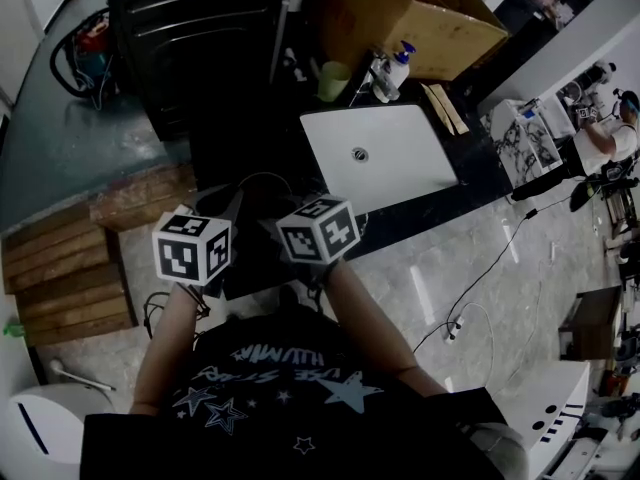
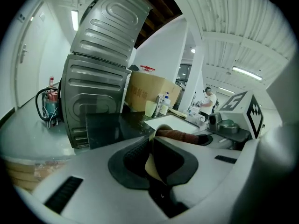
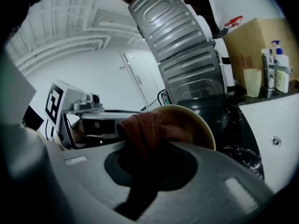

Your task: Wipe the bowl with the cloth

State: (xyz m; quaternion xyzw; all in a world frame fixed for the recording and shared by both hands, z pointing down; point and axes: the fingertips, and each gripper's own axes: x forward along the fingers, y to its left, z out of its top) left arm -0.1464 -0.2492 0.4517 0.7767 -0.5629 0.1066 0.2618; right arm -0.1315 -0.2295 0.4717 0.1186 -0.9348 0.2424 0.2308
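Observation:
In the left gripper view my left gripper (image 2: 152,146) is shut on the thin cream rim of the bowl (image 2: 150,166), which stands edge-on between the dark pads. Just beyond it lies the reddish-brown cloth (image 2: 181,136). The right gripper view shows my right gripper (image 3: 150,149) shut on that knitted cloth (image 3: 148,129), which is pressed into the cream bowl (image 3: 204,129). Both grippers sit close together in front of the person's chest. In the head view only their marker cubes show, left (image 1: 192,249) and right (image 1: 318,230). Bowl and cloth are hidden beneath them there.
A white sink (image 1: 400,173) with a drain hole lies ahead on a dark counter. Behind it stand a green cup (image 1: 333,80), a soap bottle (image 1: 398,68) and a cardboard box (image 1: 420,13). A grey ribbed metal cabinet (image 1: 200,38) is far left, wooden pallets (image 1: 70,268) at the left.

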